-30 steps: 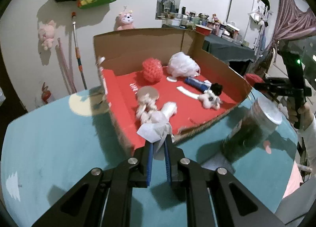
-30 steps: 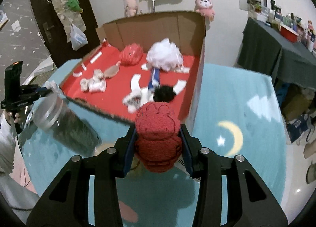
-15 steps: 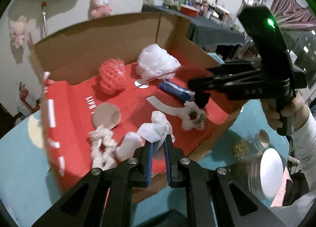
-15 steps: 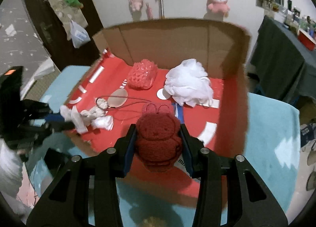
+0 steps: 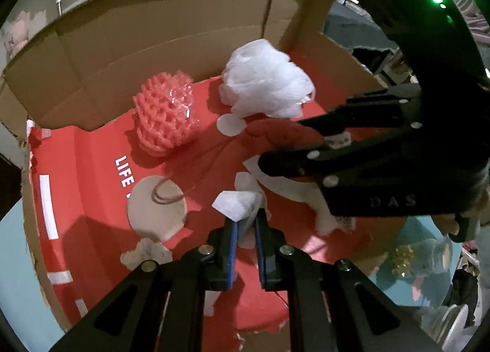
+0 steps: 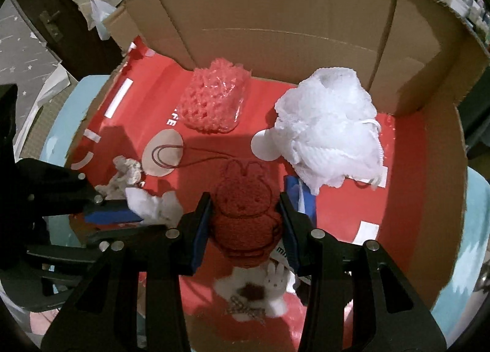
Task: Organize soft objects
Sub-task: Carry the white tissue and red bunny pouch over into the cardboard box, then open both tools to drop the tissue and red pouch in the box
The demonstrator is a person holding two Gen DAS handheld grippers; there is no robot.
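Observation:
A cardboard box with a red floor fills both views. My left gripper is shut on a small white soft piece and hangs over the box's near part. My right gripper is shut on a dark red knitted rabbit above the box's middle; the left wrist view shows it as a big black shape at the right. The left gripper also appears in the right wrist view, low at the left.
Inside the box lie a pink knitted piece, a white mesh puff, a beige disc with a cord, a small white rabbit toy and a blue-wrapped item. Teal tabletop surrounds the box.
Both grippers have moved forward from outside the box's near edge to over its red floor, still holding their pieces. The right gripper now looms close beside the left one.

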